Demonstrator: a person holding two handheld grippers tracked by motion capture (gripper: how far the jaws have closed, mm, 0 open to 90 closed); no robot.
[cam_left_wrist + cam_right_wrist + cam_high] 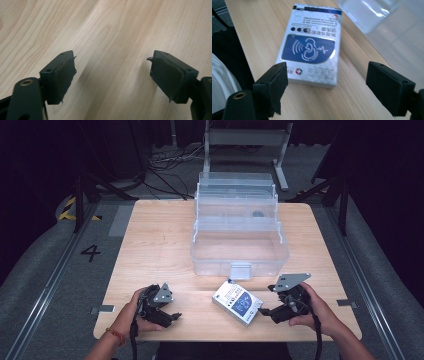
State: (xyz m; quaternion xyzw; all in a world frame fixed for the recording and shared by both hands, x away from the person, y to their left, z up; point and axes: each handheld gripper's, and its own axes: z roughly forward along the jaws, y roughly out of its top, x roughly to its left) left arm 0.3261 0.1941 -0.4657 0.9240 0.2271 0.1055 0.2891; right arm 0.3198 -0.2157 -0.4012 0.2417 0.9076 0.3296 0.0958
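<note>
Two grippers sit at the near edge of my pale wooden table (150, 245), one in each hand. My left gripper (170, 315) has its jaws spread wide over bare wood, with nothing between the black pads (58, 75). My right gripper (266, 312) also stands wide open, pointing at the silver-white flat carton with a blue ear-and-soundwave panel (238, 302), which lies flat on the table just ahead of the jaws. In the right gripper view that carton (312, 47) lies beyond the pads (274, 82), near them, though I cannot tell whether its near edge reaches between them. It rests just in front of the clear plastic storage box with its lid tipped back (239, 245), close to the box's front latch and apart from it.
</note>
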